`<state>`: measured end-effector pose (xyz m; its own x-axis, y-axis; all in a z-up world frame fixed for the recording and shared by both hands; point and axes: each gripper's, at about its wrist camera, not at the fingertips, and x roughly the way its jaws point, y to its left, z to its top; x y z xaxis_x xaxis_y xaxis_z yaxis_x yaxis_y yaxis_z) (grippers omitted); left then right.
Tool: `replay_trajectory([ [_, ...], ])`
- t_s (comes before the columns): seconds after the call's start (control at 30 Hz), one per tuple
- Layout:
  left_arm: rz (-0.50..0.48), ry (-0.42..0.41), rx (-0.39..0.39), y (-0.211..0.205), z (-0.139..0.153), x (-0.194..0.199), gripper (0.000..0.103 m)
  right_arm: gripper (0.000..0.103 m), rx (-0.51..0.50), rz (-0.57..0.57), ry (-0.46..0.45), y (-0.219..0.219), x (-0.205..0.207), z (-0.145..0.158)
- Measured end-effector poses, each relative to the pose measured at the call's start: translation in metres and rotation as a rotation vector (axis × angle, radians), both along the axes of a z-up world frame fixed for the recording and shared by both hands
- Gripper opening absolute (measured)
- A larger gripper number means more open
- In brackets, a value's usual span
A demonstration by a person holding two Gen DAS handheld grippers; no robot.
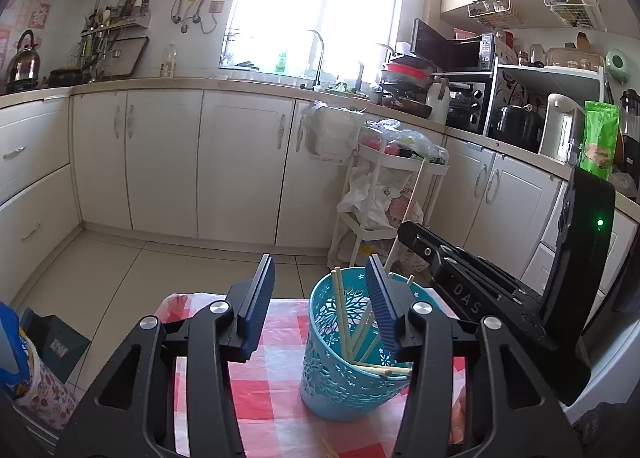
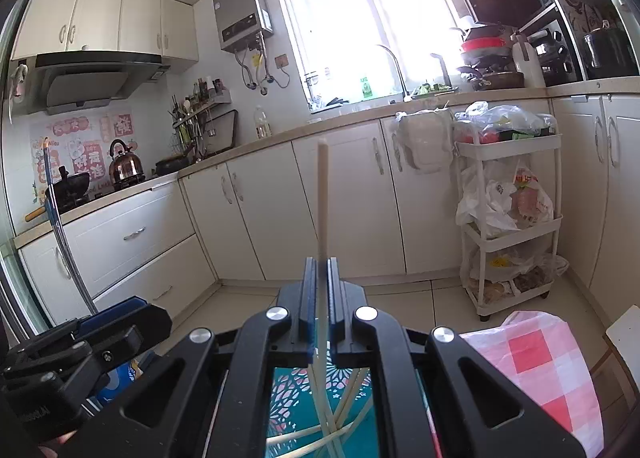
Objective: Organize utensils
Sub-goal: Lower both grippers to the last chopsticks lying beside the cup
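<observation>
Chopstick (image 2: pixel 322 198) clamped upright in right tongs (image 2: pixel 320 262)

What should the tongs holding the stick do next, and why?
Probably open and let go. The right tongs are shut on a pale wooden chopstick that stands upright, its lower end already down inside the teal perforated plastic basket with other chopsticks. The left tongs are open and hold nothing.

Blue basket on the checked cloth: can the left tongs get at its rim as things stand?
Probably yes. The left tongs stand open and empty right at the blue basket, one pad over the rim. The right tongs, shut on a chopstick, hang over the basket's far side and may crowd it.
</observation>
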<state>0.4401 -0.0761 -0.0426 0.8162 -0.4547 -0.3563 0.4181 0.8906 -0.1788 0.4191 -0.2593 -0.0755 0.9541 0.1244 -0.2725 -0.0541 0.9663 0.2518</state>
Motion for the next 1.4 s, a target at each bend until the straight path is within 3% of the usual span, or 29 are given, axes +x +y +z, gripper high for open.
replay_trajectory([
  [0.37,0.023,0.025,0.01,0.016,-0.001,0.005,0.051,0.006,0.023,0.043,0.101,-0.021,-0.049,-0.003],
  [0.43,0.034,0.044,0.017,0.021,-0.002,0.007,0.053,0.006,0.046,0.063,0.173,-0.023,-0.069,-0.014],
  [0.57,0.051,0.098,0.043,0.033,-0.012,0.007,0.056,0.006,0.051,0.177,0.424,-0.004,-0.102,-0.069],
  [0.7,0.047,0.196,0.063,0.043,-0.04,-0.009,0.061,0.006,0.019,0.298,0.626,0.031,-0.103,-0.122],
  [0.87,0.043,0.29,0.061,0.054,-0.066,-0.027,0.062,0.006,-0.092,0.332,0.695,0.061,-0.095,-0.143],
  [1.07,0.019,0.355,0.063,0.053,-0.084,-0.038,0.063,0.006,-0.146,0.267,0.727,0.052,-0.101,-0.147],
  [1.27,-0.116,0.445,0.164,0.008,-0.117,-0.054,0.063,0.006,-0.121,0.22,0.79,0.025,-0.129,-0.145],
  [1.4,-0.189,0.47,0.302,-0.034,-0.144,-0.067,0.063,0.006,-0.063,0.18,0.792,0.008,-0.138,-0.138],
])
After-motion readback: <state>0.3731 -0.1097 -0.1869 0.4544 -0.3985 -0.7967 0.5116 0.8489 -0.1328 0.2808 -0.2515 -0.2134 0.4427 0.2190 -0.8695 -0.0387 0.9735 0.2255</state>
